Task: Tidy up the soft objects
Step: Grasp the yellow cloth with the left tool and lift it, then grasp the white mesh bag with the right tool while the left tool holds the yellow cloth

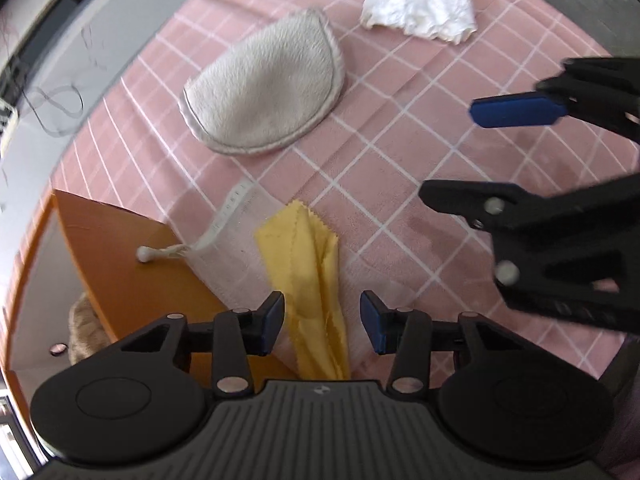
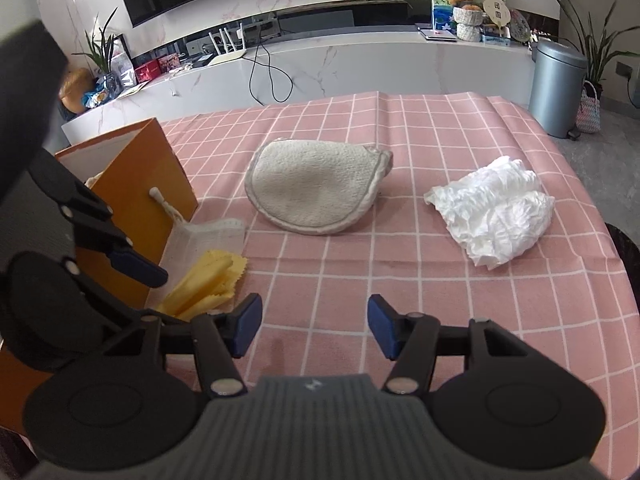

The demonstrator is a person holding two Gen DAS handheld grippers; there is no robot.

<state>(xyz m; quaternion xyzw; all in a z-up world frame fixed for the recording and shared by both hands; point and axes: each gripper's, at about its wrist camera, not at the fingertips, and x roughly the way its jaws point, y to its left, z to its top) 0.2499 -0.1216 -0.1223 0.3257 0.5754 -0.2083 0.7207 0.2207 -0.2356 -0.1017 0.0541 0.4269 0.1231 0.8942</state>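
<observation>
While a pink checked tablecloth (image 2: 400,280) covers the whole work surface, an orange paper bag (image 2: 132,184) stands open at its left edge, a white cord handle knotted through its near wall. Near the cloth's middle lies a beige half-round plush pad (image 2: 316,188) with grey piping, flat and apart from everything else. Well to its right rests a crumpled white cloth (image 2: 496,216), bunched into a loose heap. Just beside the bag's base, a white mesh pouch (image 1: 236,248) lies flat on the tablecloth, its upper edge touching the bag's cord. Draped over the pouch is a folded yellow cloth (image 1: 316,292) with pinked edges, the smallest of the soft items.

Above that yellow cloth hovers the left gripper (image 1: 322,320), its blue-padded jaws spread wide on either side of the fabric and clasping nothing; whether the pads touch the cloth cannot be told. To its right, the right gripper (image 2: 314,324) hangs over bare tablecloth, jaws likewise parted wide and empty, with the plush pad and the white cloth ahead of it.
</observation>
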